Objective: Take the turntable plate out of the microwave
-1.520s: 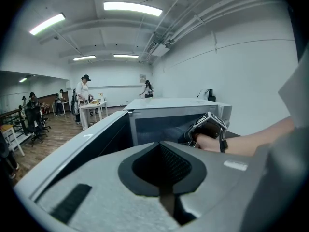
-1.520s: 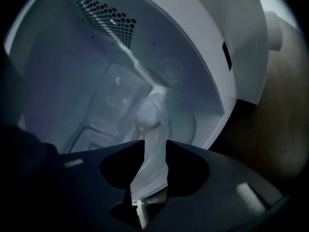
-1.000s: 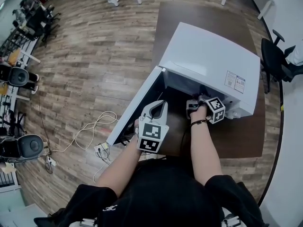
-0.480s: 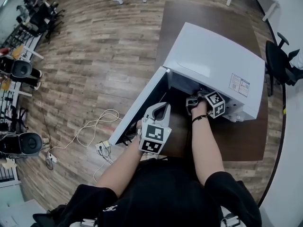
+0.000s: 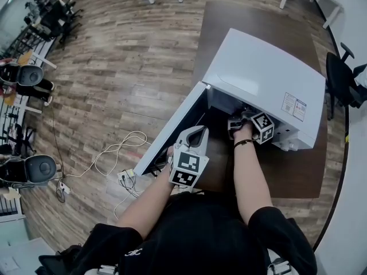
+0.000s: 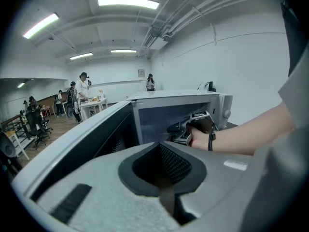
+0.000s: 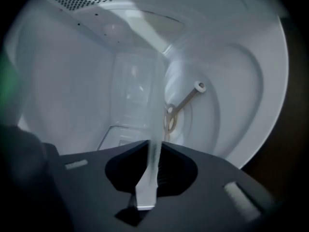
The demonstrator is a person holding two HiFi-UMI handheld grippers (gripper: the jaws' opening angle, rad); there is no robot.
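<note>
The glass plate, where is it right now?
In the right gripper view the glass plate is inside the microwave, its rim between the right tool's jaws, which have just been closing on it.

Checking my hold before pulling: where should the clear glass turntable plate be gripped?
On the near rim of the clear glass turntable plate, coming through the open white microwave: a thin disc, only its edge fits. The right gripper has just been closing, that rim between its jaws.

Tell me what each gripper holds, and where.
The right gripper, jaws just closing, pinches the turntable plate by its near rim. The left gripper holds nothing.
</note>
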